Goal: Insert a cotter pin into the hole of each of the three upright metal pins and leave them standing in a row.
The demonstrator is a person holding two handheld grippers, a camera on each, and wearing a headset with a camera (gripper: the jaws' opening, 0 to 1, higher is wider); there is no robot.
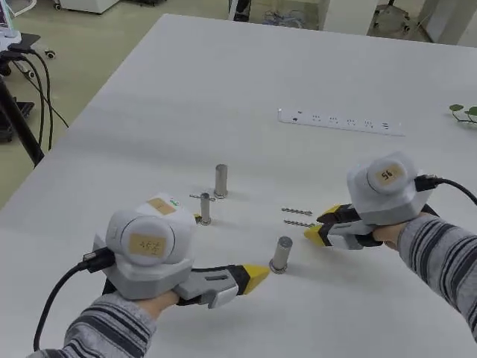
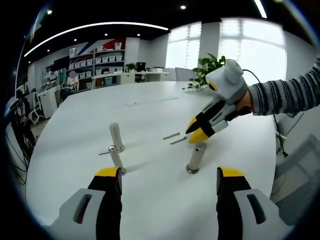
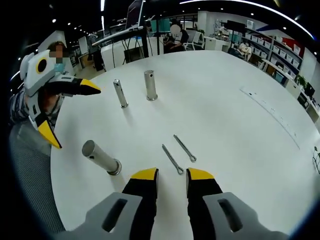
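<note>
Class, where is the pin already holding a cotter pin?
Head view, left of centre: the fitted pin stands just left of the far pin, left of the loose cotter pins.

In the head view, your left gripper (image 1: 227, 247) hides most of its far jaw behind its own body. The right edge cuts off the plant (image 1: 466, 112). The holes in the far pin (image 1: 221, 181) and near pin (image 1: 281, 254) are too small to see, as are the power strip's (image 1: 339, 121) sockets.
</note>
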